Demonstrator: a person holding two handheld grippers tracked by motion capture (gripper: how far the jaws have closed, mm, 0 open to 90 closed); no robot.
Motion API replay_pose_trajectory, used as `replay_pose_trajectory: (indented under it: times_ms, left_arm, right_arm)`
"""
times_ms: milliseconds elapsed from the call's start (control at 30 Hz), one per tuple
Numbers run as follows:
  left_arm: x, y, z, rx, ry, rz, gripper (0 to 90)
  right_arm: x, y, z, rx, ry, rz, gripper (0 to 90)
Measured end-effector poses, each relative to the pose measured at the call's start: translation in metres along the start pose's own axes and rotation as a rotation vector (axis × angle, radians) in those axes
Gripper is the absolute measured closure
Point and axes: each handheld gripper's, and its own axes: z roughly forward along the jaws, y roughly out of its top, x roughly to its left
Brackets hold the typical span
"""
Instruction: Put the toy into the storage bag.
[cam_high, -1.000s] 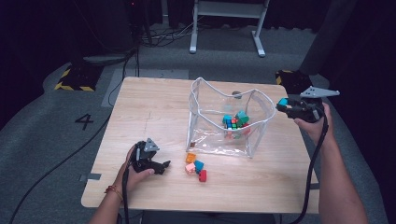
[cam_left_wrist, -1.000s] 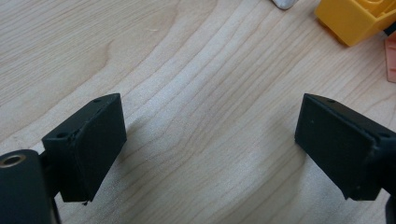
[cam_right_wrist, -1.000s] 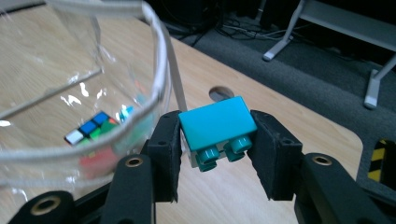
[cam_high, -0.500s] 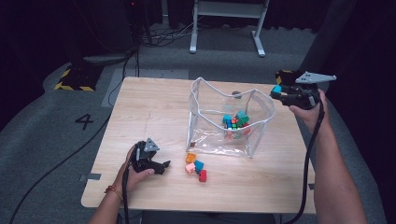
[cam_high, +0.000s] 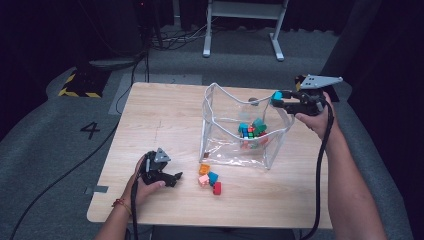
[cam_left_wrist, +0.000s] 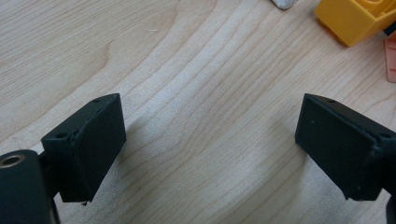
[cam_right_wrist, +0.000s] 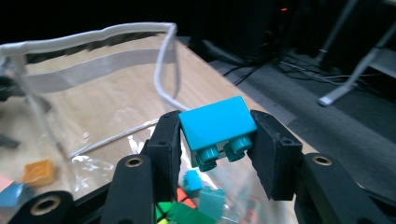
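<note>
The wooden worktop (cam_high: 165, 120) carries a clear plastic bag (cam_high: 220, 145) that stands open, with many coloured bricks (cam_high: 252, 129) inside it. In front of the bag, a few loose bricks (cam_high: 209, 179) lie on the wood. The right tongs (cam_high: 278, 98) are over the bag's right rim, clamped on a turquoise brick (cam_right_wrist: 217, 127) with its studs pointing down. The left tongs (cam_high: 172, 178) rest low on the worktop near the loose bricks, their jaws wide apart with nothing between them.

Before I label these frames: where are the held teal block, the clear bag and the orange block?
teal block (cam_right_wrist: 215, 122), right gripper view, its top face.
clear bag (cam_high: 215, 90), high view, its white rim.
orange block (cam_high: 204, 169), high view, its top.
</note>
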Motion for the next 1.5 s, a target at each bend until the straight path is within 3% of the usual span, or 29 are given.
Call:
replay_pose_trajectory:
  times_ms: [100, 233, 500, 633, 700, 767, 1000, 1133, 1267, 1400, 1500]
  left_arm:
    - [0.000, 0.000, 0.000, 0.000, 0.000, 0.000, 8.8]
    - [0.000, 0.000, 0.000, 0.000, -0.001, -0.002, 8.8]
    - [0.000, 0.000, 0.000, 0.000, -0.002, 0.000, 8.8]
    - [0.000, 0.000, 0.000, 0.000, 0.000, 0.000, 8.8]
    - [0.000, 0.000, 0.000, 0.000, 0.000, 0.000, 8.8]
    - [0.000, 0.000, 0.000, 0.000, 0.000, 0.000, 8.8]
    - [0.000, 0.000, 0.000, 0.000, -0.001, -0.001, 8.8]
    - [0.000, 0.000, 0.000, 0.001, -0.004, -0.003, 8.8]
    - [0.000, 0.000, 0.000, 0.002, -0.003, -0.001, 8.8]
    - [0.000, 0.000, 0.000, 0.000, -0.002, -0.002, 8.8]
    - [0.000, 0.000, 0.000, 0.002, -0.004, -0.003, 8.8]
  right_arm:
    - [0.006, 0.001, 0.010, 0.026, 0.046, -0.024, 55.5]
    - [0.012, 0.003, 0.021, 0.082, 0.108, -0.092, 55.5]
    - [0.015, 0.004, 0.045, 0.311, 0.154, -0.186, 55.4]
    - [0.013, 0.004, 0.054, 0.430, 0.134, -0.204, 55.4]
    - [0.011, 0.003, 0.057, 0.459, 0.122, -0.188, 55.4]
    - [0.008, 0.002, 0.061, 0.479, 0.113, -0.207, 55.4]
    - [0.003, -0.004, 0.068, 0.645, 0.093, -0.207, 55.4]
    - [0.000, -0.005, 0.066, 0.660, 0.109, -0.183, 55.3]
    - [0.002, -0.003, 0.064, 0.645, 0.103, -0.190, 52.0]
    - [0.001, -0.003, 0.056, 0.579, 0.091, -0.171, 46.9]
    - [0.003, -0.002, 0.047, 0.481, 0.090, -0.155, 43.7]
